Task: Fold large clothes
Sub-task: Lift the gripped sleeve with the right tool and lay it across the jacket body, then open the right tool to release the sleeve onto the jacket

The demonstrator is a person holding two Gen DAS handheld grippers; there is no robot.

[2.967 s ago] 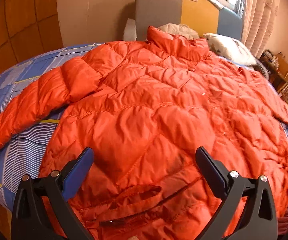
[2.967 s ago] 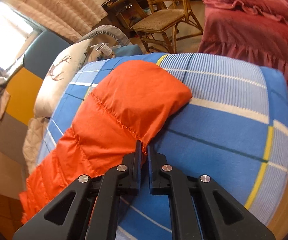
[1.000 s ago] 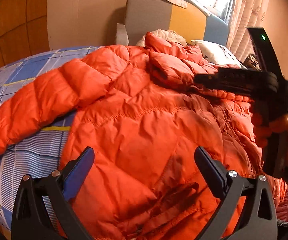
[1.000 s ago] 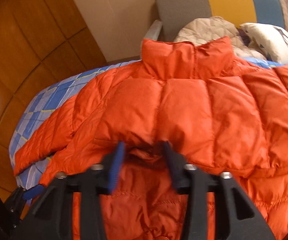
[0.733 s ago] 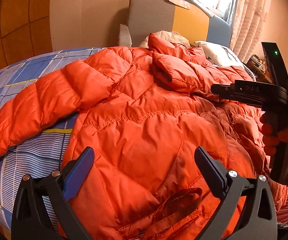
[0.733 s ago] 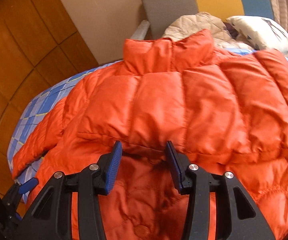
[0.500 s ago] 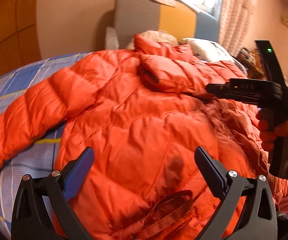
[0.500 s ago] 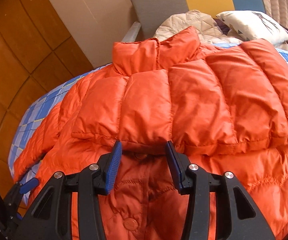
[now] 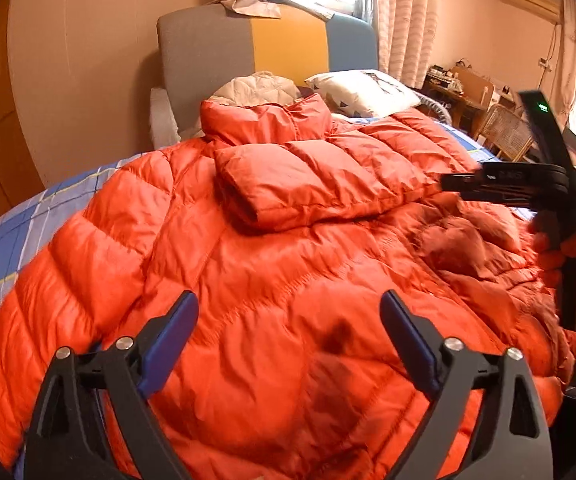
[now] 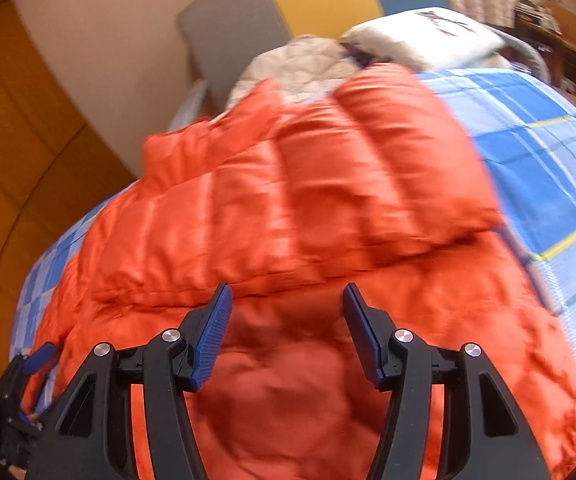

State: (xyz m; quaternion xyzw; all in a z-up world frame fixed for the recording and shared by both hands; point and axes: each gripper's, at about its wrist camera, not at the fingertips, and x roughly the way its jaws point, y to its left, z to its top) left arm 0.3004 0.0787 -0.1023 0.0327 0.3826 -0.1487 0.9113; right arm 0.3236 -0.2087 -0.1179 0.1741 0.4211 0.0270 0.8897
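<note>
Left wrist view: right sleeve (image 9: pixel 320 180) lies folded across the orange down jacket (image 9: pixel 272 300); both grippers, left gripper (image 9: pixel 288 320) and right gripper (image 10: pixel 286 312), hover with jaws released, ready for the far-left sleeve (image 9: pixel 68 264).

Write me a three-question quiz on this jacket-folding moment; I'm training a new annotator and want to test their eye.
1. True or false: the right gripper is clamped on the orange jacket.
2. Which sleeve lies folded across the jacket's chest? A) the right sleeve B) the left sleeve C) both
3. Fill in: the left gripper hovers over the jacket with its jaws ____.

Key: 1 false, its jaws are open and hold nothing; 2 A; 3 open.
</note>
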